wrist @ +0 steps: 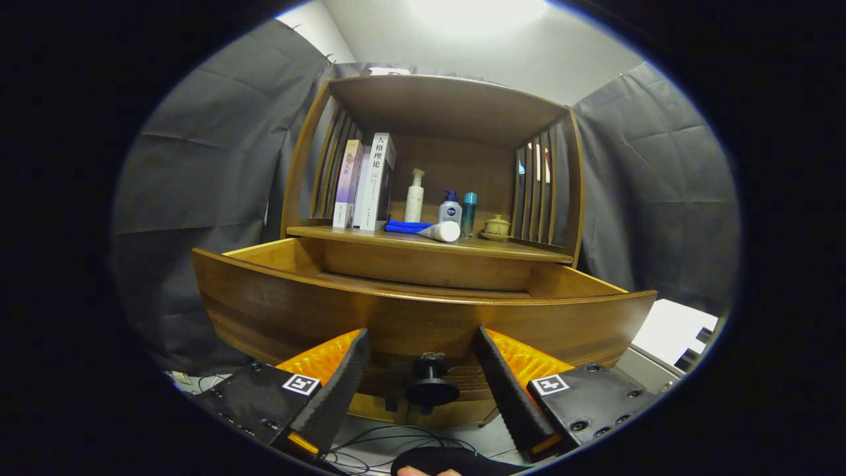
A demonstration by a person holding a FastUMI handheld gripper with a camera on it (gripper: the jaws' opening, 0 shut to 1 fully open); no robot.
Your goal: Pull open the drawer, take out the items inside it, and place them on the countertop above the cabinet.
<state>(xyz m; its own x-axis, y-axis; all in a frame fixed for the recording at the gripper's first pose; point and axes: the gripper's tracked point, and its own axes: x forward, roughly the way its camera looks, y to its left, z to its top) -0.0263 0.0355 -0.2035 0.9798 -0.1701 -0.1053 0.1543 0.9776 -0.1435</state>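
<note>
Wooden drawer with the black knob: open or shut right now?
Open: the wooden drawer juts out below the countertop, its inner walls exposed. The gripper is open, fingers flanking the black knob.

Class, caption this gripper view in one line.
Open tongs flank the knob of the pulled-out drawer below a stocked shelf.

drawer [423,311]: brown wood, curved front, pulled open, inside hidden behind its front | knob [431,382]: dark, round, on drawer front, between the spread jaws, untouched | countertop [423,243]: wooden ledge just above drawer, carrying books [365,182], bottles [449,208], blue cloth [404,226], lying white tube [441,231], small lidded cup [496,227]
</note>
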